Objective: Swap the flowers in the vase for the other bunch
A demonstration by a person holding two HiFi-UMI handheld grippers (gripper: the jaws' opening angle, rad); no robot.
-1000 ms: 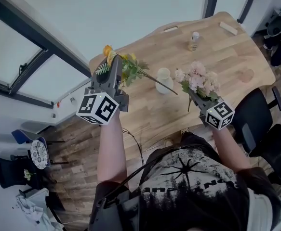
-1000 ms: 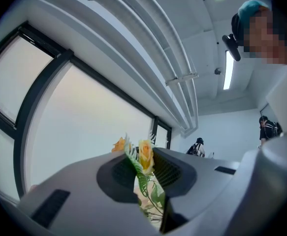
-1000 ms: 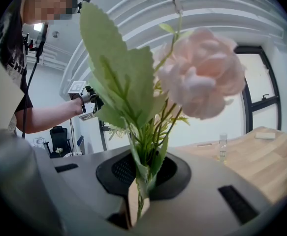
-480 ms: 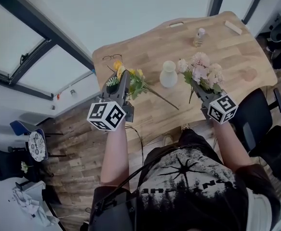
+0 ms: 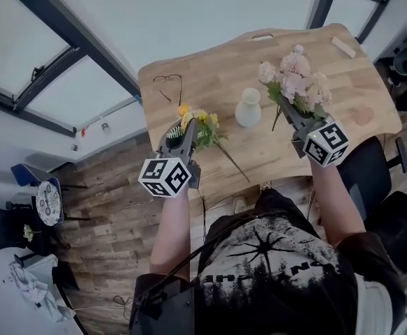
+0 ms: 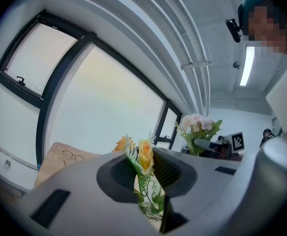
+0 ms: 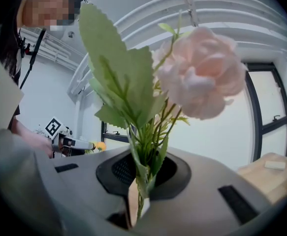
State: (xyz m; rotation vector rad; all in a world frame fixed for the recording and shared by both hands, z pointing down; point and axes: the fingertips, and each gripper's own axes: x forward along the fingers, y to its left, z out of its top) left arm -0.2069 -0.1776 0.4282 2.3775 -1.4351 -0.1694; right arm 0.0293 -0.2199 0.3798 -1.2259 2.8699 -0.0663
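A wooden table (image 5: 210,75) stands on plank floor (image 5: 112,183) beside large dark-framed windows (image 5: 70,100).

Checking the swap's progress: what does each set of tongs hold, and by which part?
Left tongs: yellow artificial flower bunch, by its stems. Right tongs: pink artificial flower bunch, by its stems.

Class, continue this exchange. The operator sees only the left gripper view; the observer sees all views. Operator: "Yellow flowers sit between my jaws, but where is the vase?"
Observer: The white vase stands upright on the table, between the yellow bunch and the pink bunch in the head view.
Operator: Is anything in it?
Observer: No, its mouth looks empty.
Operator: Is the right gripper really holding the pink bunch?
Observer: Yes; the right gripper view shows its jaws shut on that bunch's stems.
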